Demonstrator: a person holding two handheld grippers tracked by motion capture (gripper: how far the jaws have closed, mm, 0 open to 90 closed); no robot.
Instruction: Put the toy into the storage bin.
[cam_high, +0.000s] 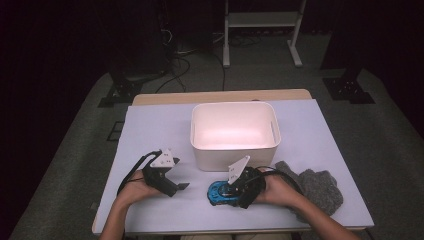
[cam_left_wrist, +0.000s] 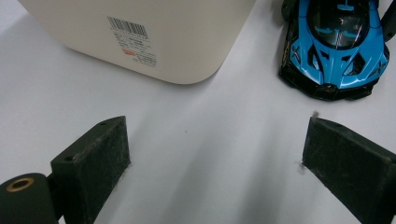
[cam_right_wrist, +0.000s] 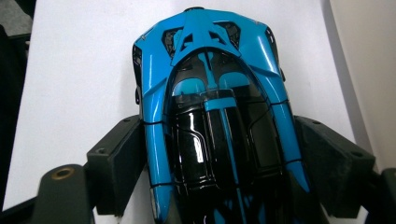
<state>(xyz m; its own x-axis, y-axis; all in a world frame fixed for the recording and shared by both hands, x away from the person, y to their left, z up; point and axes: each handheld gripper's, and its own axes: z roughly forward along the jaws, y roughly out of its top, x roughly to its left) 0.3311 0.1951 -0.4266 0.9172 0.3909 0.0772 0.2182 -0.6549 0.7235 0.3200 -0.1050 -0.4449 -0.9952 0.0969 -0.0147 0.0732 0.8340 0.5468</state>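
Note:
A blue and black toy car (cam_high: 218, 193) rests on the white tabletop (cam_high: 150, 130) near the front edge, just ahead of a white bin (cam_high: 235, 150). My right gripper (cam_high: 231, 192) is shut on it; in the right gripper view both jaws press the sides of the car (cam_right_wrist: 215, 107) around its rear half. To the left my left gripper (cam_high: 177, 189) is open and holds nothing. In the left gripper view its jaws (cam_left_wrist: 215, 158) stand wide apart over bare table, with the car's nose (cam_left_wrist: 334, 46) ahead on the right.
The bin's wall (cam_left_wrist: 140, 37), with a barcode label, stands close ahead of the left gripper. A grey woolly cloth (cam_high: 315, 187) lies at the front right of the table. Beyond the table are a grey floor, cables and stand legs.

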